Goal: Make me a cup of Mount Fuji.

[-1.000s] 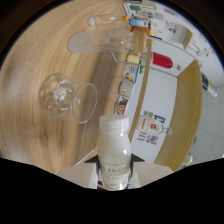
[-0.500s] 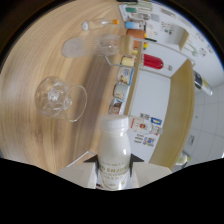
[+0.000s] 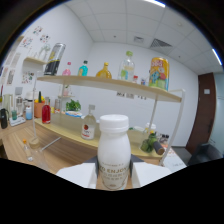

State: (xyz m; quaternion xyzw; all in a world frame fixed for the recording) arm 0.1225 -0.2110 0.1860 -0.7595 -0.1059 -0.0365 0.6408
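A white plastic bottle [image 3: 114, 150] with a white cap and an "ENJOY" label stands upright between my fingers. My gripper [image 3: 114, 176] is shut on its lower body, one white finger [image 3: 77, 175] pressing on each side. It is held up in the air, facing a two-level wooden shelf [image 3: 100, 82]. No cup or glass is plain to see; small clear items [image 3: 27, 147] lie low down beside the bottle, too dim to identify.
The upper shelf carries a dark blender jar [image 3: 54, 59], a yellow bottle [image 3: 104, 71], a clear bottle [image 3: 128, 65] and a colourful carton [image 3: 157, 72]. The lower shelf holds a red bottle [image 3: 46, 112], a plant [image 3: 73, 105] and a clear bottle [image 3: 89, 125]. A dark door [image 3: 205, 115] stands beyond.
The view has swung from looking down at the wooden table with its glasses to level, facing the shelves. The bottle stays held between the fingers.
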